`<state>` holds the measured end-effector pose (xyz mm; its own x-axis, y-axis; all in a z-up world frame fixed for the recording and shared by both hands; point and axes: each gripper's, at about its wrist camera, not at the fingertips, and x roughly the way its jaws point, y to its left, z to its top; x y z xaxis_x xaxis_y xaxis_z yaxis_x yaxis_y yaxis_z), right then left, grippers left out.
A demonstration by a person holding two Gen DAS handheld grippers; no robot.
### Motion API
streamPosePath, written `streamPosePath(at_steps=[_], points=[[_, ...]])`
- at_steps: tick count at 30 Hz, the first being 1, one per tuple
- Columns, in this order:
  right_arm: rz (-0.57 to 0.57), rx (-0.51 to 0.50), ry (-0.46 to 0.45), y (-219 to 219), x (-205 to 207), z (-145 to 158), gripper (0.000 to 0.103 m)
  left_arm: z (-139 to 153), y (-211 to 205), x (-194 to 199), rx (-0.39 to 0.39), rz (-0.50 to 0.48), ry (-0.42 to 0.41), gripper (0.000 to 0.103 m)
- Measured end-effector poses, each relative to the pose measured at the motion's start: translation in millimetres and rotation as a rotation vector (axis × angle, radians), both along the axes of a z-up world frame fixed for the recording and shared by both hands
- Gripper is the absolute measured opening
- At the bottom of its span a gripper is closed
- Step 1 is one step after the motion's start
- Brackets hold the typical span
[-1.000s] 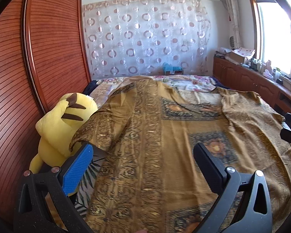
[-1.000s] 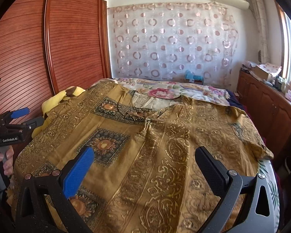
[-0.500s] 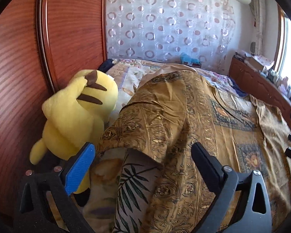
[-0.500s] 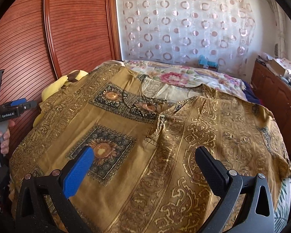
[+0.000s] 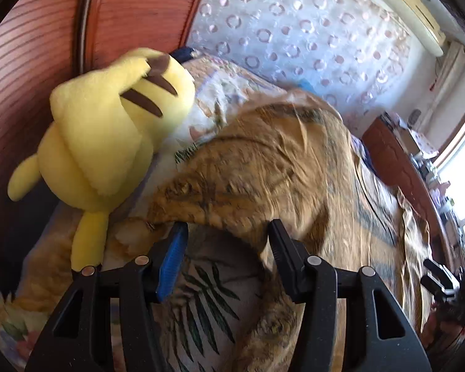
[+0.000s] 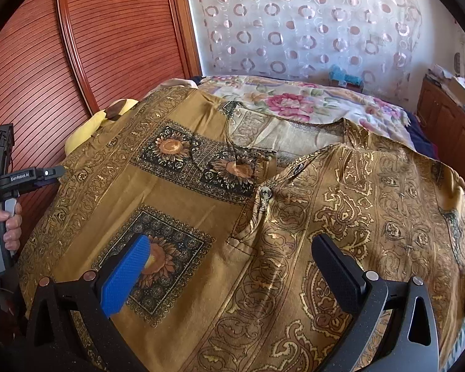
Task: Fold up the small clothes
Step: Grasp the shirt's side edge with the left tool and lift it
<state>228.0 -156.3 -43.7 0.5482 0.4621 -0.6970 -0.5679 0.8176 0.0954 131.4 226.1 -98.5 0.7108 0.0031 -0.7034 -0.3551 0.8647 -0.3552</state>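
A golden-brown patterned shirt (image 6: pixel 263 232) lies spread flat over the bed, collar toward the far end. In the left wrist view its left sleeve (image 5: pixel 248 173) hangs over the bed's left side. My left gripper (image 5: pixel 228 232) is open, its jaws narrowed, with the sleeve's lower hem edge between the fingertips. It also shows at the left edge of the right wrist view (image 6: pixel 31 176), held by a hand. My right gripper (image 6: pixel 229 254) is open and empty, hovering over the shirt's front near the button placket.
A yellow plush toy (image 5: pixel 108 136) leans against the red-brown wooden wardrobe (image 6: pixel 108 46) at the bed's left. A floral bedsheet (image 6: pixel 294 99) covers the bed. A wooden cabinet (image 6: pixel 449 124) with clutter runs along the right under a window.
My left gripper has swung left and down to the sleeve hem and its jaws have narrowed. My right gripper has dropped closer to the shirt front.
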Motion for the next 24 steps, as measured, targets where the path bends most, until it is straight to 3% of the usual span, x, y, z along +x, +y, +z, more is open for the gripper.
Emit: streamPosePath(at_steps=[7, 11, 12, 16, 20, 24], points=[[-0.007, -0.006, 0.004, 3, 10, -4, 0.103, 2, 29, 16, -0.102, 0.02, -0.023, 0.052], [-0.022, -0.009, 0.006, 3, 11, -7, 0.103, 7, 27, 22, -0.045, 0.02, -0.014, 0.007], [-0.024, -0.011, 0.007, 2, 10, -8, 0.103, 10, 27, 23, -0.029, 0.019, -0.017, 0.004], [-0.032, -0.021, 0.007, 1, 7, -10, 0.103, 35, 11, 28, 0.082, -0.03, -0.056, 0.003], [-0.051, -0.023, 0.001, -4, 6, -7, 0.103, 81, -36, 35, 0.219, -0.145, -0.141, 0.003], [-0.085, -0.016, -0.009, -12, 2, -3, 0.103, 105, -95, 45, 0.231, -0.328, -0.183, 0.003]])
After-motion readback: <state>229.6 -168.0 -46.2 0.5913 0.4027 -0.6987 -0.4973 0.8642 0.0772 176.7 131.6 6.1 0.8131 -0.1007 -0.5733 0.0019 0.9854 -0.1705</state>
